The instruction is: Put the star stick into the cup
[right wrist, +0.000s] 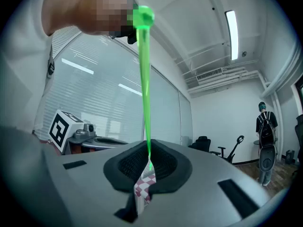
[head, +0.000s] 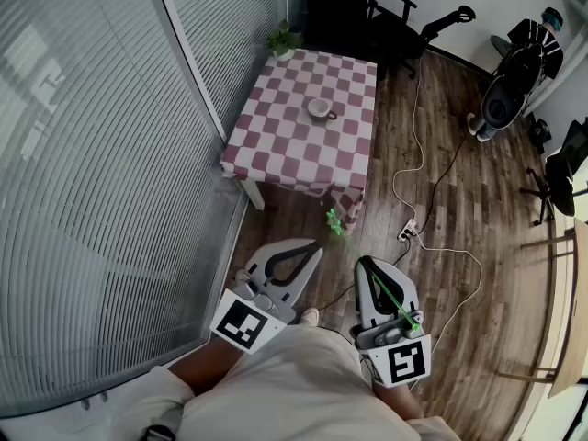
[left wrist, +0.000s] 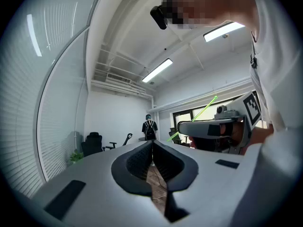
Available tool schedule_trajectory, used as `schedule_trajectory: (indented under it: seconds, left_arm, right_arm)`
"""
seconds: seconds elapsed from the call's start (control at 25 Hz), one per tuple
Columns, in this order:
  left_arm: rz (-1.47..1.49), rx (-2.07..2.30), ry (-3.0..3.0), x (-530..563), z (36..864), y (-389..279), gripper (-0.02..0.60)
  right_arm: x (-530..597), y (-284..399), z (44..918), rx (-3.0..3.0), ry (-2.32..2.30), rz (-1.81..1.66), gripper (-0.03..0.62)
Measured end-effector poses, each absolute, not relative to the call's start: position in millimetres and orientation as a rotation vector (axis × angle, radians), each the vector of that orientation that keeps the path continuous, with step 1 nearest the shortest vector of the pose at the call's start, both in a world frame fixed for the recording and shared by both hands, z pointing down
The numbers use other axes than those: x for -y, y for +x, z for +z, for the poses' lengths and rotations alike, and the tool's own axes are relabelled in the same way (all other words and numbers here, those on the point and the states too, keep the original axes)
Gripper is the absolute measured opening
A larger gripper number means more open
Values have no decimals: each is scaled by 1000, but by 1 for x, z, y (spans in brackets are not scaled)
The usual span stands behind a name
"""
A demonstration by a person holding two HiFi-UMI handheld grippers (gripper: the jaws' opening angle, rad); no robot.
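A green star stick (right wrist: 144,79) is seen clamped between the closed jaws of the right gripper (right wrist: 148,151). Its thin shaft is pinched at the pads, and its rear end rises up and back over the gripper body. In the head view the star-shaped end is shown projecting forward past the jaw tips, and the rest of the shaft lies back along the top of the gripper.

The left gripper (left wrist: 153,143) is held just beside the right one, on its left. Its jaws are closed on each other and nothing is gripped between them.

The cup (head: 321,109) is pictured well ahead of both grippers, upright on a red-and-white checked counter (head: 276,145) and well apart from the star end of the stick. A small potted plant (head: 283,39) is set at the counter's far left corner, beyond the cup.

Between the grippers and the counter a wooden floor (head: 478,219) is exposed. It is crossed by a white cable (head: 415,127) that reaches a power strip (head: 409,231) ahead and slightly right of the right gripper. A glass wall with blinds (head: 92,154) is seen to the left of the left gripper. A second person (head: 537,49) is pictured far ahead on the right.
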State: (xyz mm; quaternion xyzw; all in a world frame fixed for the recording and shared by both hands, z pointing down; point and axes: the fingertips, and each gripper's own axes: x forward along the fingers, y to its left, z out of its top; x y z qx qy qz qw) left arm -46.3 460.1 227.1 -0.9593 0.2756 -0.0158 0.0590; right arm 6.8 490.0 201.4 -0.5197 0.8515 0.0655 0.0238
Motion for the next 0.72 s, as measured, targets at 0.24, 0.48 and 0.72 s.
schedule_trajectory:
  seconds: [0.24, 0.48, 0.72]
  left_arm:
    - [-22, -844, -2920, -468, 225, -52, 32]
    - [-38, -829, -2918, -470, 226, -46, 32]
    - [-30, -833, -2920, -475, 223, -35, 32]
  right_arm:
    - [-498, 2, 198, -2631, -1606, 222, 38]
    - [-499, 7, 196, -2631, -1600, 222, 38]
    - [-503, 17, 195, -2633, -1585, 205, 38]
